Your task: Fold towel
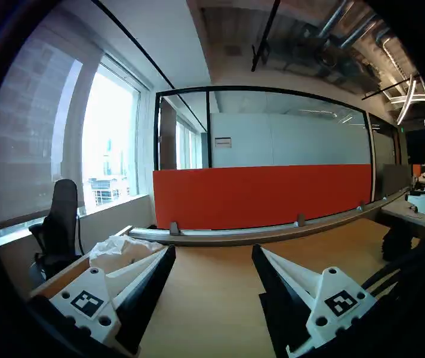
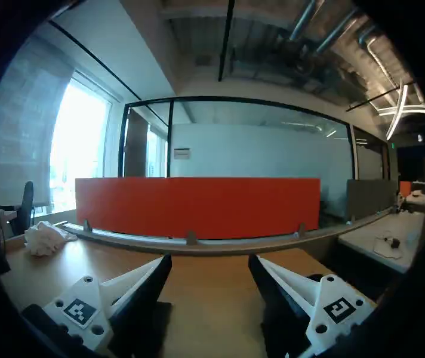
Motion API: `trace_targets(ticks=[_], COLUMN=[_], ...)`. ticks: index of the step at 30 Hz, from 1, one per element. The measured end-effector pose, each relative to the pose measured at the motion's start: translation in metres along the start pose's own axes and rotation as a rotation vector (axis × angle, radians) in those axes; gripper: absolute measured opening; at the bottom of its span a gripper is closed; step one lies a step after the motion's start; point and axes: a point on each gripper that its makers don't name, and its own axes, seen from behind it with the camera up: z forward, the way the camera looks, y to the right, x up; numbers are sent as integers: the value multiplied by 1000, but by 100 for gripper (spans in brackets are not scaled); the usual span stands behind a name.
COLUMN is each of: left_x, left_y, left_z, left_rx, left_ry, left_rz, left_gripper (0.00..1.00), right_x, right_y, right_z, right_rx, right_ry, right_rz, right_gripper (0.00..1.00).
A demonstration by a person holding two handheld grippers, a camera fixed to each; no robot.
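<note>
I have the left gripper (image 1: 212,247) and right gripper (image 2: 209,256) wide apart, empty, above the light wooden table (image 1: 212,298); the crumpled white cloth towel (image 1: 120,249) lies leftward.

1 white towel (image 2: 44,237), crumpled (not folded), on desk (image 2: 212,280) nr left edge.

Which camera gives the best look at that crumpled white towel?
The right gripper view: the whole towel lies unblocked on the desk. The left gripper view shows it nearer, but the left gripper hides its lower edge.
</note>
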Motion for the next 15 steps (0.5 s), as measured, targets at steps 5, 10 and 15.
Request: trace_targets(ticks=[5, 10, 15], left_x=[19, 34, 43], left_y=[1, 3, 8], left_z=[-4, -6, -5], left_rx=[3, 1, -17], left_ry=[-4, -3, -3], left_rz=[-2, 12, 21], left_gripper=[94, 95, 95], right_x=[27, 41, 49], right_y=[1, 1, 1], right_z=[-3, -4, -3], right_rx=[-2, 4, 8], right_ry=[0, -1, -9], right_rz=[3, 0, -7], right_gripper=[99, 99, 99])
